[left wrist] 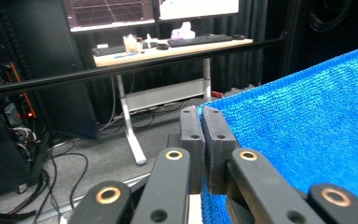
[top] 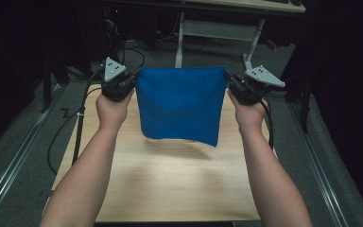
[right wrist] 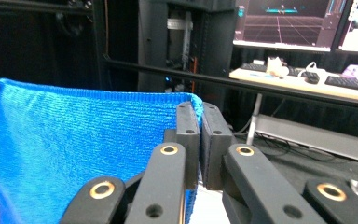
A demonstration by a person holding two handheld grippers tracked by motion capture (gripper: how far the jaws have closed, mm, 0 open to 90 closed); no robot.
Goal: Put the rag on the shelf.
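A blue cloth (top: 179,104) hangs spread out above the wooden table (top: 170,189), held by its two upper corners. My left gripper (top: 133,80) is shut on the cloth's left corner, and my right gripper (top: 229,81) is shut on its right corner. In the left gripper view the jaws pinch the cloth's (left wrist: 307,130) edge at my left gripper (left wrist: 202,116). The right gripper view has the cloth (right wrist: 74,144) stretching away to the left from my right gripper (right wrist: 199,112). The lower edge of the cloth hangs just above the tabletop.
Behind the table stands a desk (left wrist: 168,49) with a keyboard and monitors. Black cables (top: 66,127) trail off the table's left side onto the grey floor. A dark horizontal bar (right wrist: 261,86) runs across in front of the desk.
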